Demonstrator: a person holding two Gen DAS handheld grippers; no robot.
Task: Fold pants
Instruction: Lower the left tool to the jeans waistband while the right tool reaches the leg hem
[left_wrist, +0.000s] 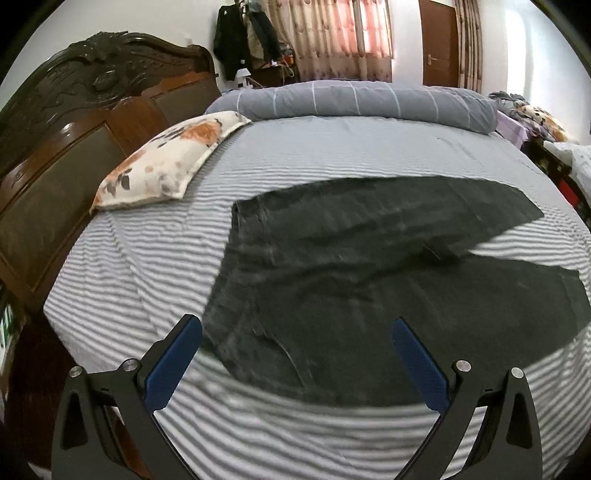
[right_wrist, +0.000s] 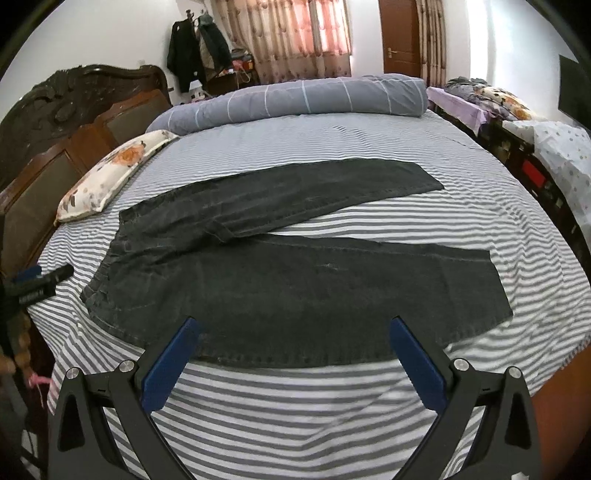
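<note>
**Both grippers open, pants still flat: fold not started**

Left gripper (left_wrist: 297, 332): jaws spread wide, nothing between them, hovering over the waist end of the pants (left_wrist: 332, 280). Its view is motion-blurred, so whether a fingertip touches the cloth can't be told. Right gripper (right_wrist: 295, 332): also spread wide and empty, hovering near the outer seam of the nearer leg, about halfway along it.

Where the pants are: dark jeans laid out on the bed (right_wrist: 332, 406), on the striped sheet. Waistband points toward the headboard (right_wrist: 74, 122) side, just short of the flowered pillow (right_wrist: 107, 173). Legs run toward the foot edge, splayed in a V with sheet showing between them. Near leg lies parallel to the near edge of the bed; far leg angles toward the rolled duvet (right_wrist: 295, 99) at the far edge.

Progress, my read:
- Done: pants spread out mostly flat, minor creasing around the crotch.
- Not done: no fold at all. Legs aren't stacked, nothing doubled lengthwise.
- Left: bring one leg over the other, then fold along the length once or twice.

Call it the very start; the grippers look set for a first grab on the near side.
</note>
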